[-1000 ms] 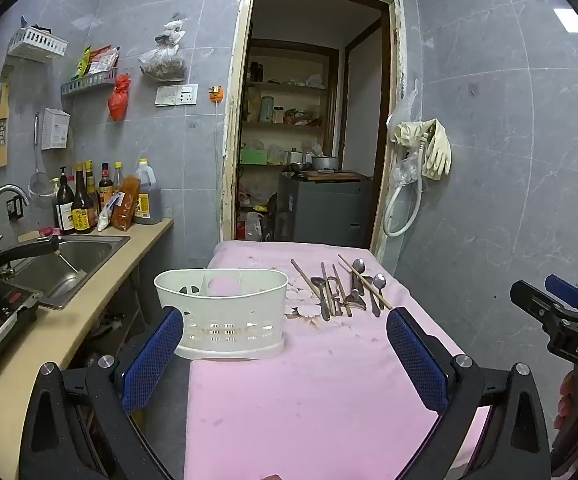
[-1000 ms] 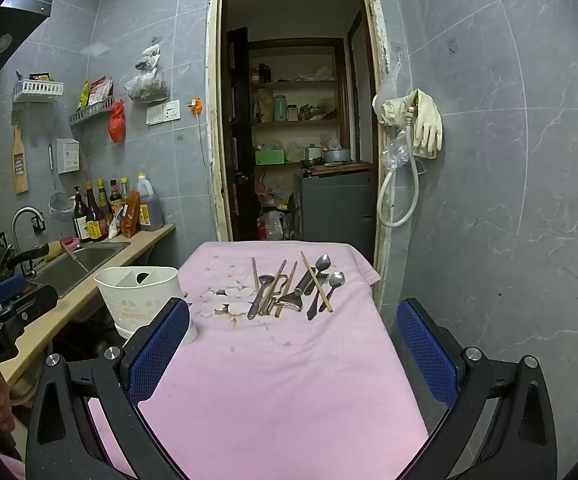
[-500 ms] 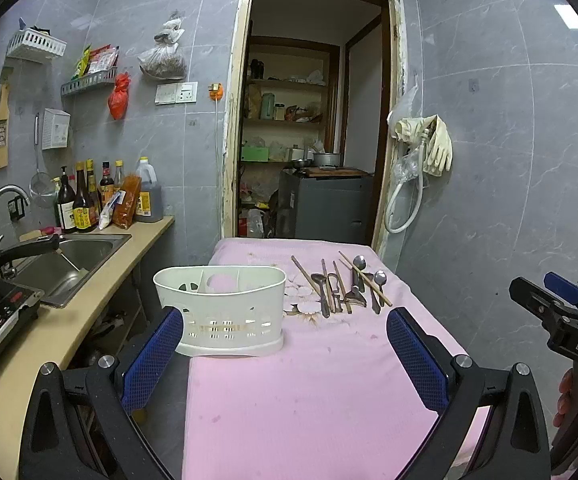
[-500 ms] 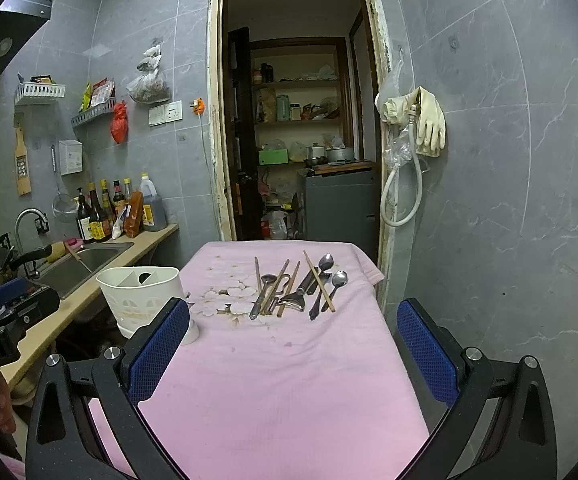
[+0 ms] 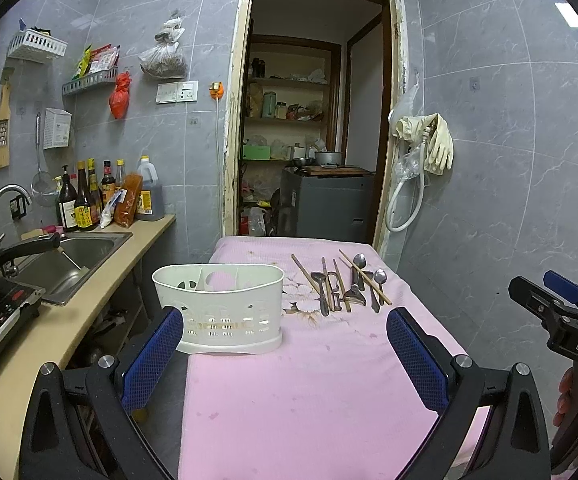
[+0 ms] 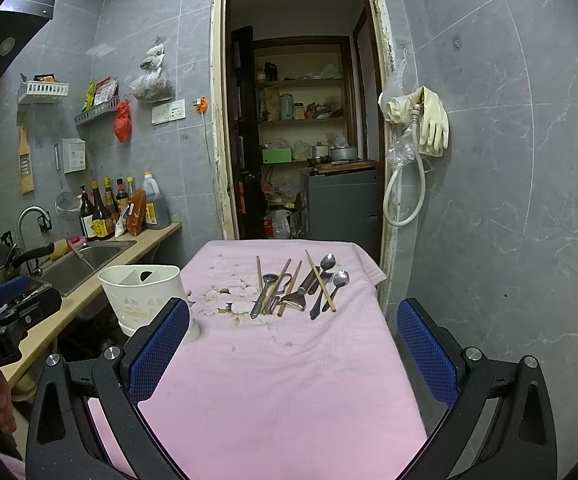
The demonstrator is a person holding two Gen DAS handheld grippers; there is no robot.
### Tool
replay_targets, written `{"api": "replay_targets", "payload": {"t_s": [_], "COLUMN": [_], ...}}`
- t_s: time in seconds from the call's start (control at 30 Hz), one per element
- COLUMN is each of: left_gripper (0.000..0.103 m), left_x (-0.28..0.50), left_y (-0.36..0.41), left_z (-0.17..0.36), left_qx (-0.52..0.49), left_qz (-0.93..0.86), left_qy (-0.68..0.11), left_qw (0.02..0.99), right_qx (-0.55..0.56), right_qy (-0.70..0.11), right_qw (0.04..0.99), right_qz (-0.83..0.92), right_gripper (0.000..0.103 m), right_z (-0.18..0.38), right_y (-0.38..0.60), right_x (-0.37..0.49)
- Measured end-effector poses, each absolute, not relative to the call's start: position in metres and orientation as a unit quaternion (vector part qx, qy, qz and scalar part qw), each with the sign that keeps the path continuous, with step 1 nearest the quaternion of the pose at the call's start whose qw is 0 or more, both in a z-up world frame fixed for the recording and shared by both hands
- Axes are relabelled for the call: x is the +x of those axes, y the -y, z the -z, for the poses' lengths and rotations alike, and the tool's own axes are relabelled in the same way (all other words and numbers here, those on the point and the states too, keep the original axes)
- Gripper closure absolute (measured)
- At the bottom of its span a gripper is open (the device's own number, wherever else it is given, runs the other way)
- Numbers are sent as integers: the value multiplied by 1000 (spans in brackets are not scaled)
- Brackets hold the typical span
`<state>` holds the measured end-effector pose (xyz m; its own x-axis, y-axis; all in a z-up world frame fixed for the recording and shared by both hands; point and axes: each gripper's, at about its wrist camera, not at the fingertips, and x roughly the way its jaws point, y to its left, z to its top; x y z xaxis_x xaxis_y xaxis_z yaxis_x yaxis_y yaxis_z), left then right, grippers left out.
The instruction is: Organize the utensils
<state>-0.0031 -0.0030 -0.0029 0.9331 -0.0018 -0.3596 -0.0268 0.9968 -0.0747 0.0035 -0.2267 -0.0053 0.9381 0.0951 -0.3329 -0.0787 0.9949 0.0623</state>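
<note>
A heap of utensils (image 5: 341,284) lies on the far part of the pink cloth: metal spoons, wooden chopsticks and a peeler, also in the right wrist view (image 6: 297,286). A white divided utensil caddy (image 5: 219,306) stands at the cloth's left edge; it shows in the right wrist view (image 6: 143,294). My left gripper (image 5: 285,354) is open and empty, near the caddy's front. My right gripper (image 6: 293,350) is open and empty, held back from the utensils.
The pink cloth covers a table (image 5: 309,384) set between a grey tiled wall (image 6: 509,200) on the right and a counter (image 5: 69,312) with a sink (image 5: 65,260), bottles and an induction hob on the left. An open doorway (image 5: 309,140) lies behind the table.
Both views have shifted only slightly; the table and utensils sit a little differently in frame. Nothing was taken hold of or moved.
</note>
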Motion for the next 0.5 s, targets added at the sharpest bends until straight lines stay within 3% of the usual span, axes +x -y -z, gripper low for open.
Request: {"api": "replay_targets", "payload": {"t_s": [0.5], "left_gripper": [1], "left_x": [-3], "left_y": [4], "left_z": [3], "left_qx": [-38], "left_qz": [-7], "left_qy": [-185], "left_qw": [982], "right_qx": [25], "right_qy": [-171], "right_qw": [984], "right_qz": [-45], "right_gripper": [1], "right_z": [7], "right_y": [227], "right_x": [3]}}
